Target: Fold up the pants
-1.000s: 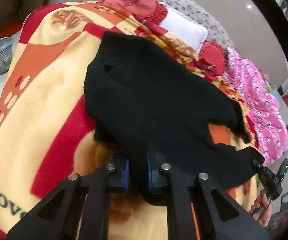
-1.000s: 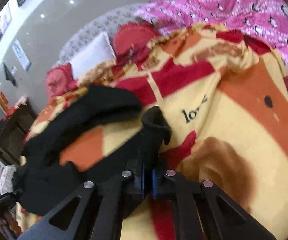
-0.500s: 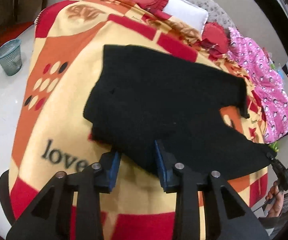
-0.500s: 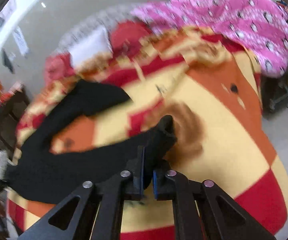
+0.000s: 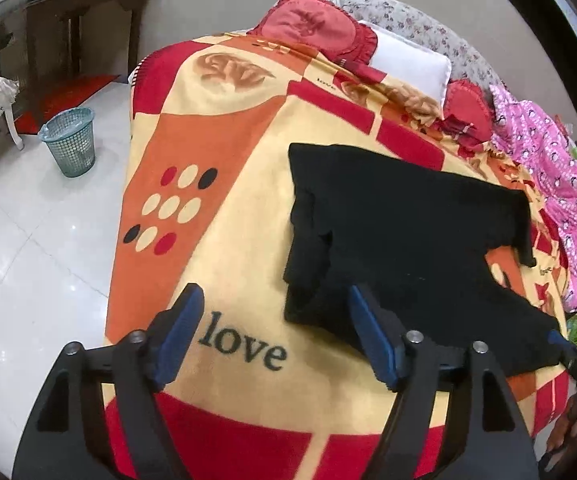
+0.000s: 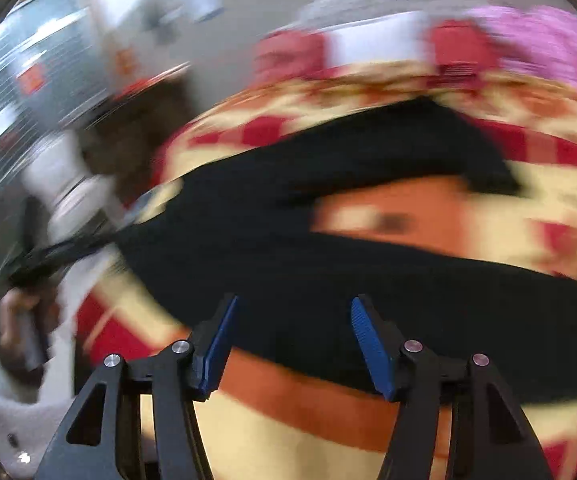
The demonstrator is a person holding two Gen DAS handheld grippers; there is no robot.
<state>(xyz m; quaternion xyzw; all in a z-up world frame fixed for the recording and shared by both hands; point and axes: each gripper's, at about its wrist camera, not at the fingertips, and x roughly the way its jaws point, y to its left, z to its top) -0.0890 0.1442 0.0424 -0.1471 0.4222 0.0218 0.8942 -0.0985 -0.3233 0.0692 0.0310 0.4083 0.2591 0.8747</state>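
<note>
Now, in the left wrist view, I am seeing my left gripper (image 5: 274,330) standing wide and empty after letting go of the black pants (image 5: 404,240), lying spread on the blanket (image 5: 224,128), while in the blurred right wrist view my right gripper (image 6: 292,330) is likewise gaping, free of the pants (image 6: 328,256), so the laying-out looks finished.

Patterned "love" blanket (image 5: 216,184) covers bed; red pillow (image 5: 312,28), white pillow (image 5: 412,68), pink quilt (image 5: 560,184) at head; teal wastebasket (image 5: 70,140) on floor.
</note>
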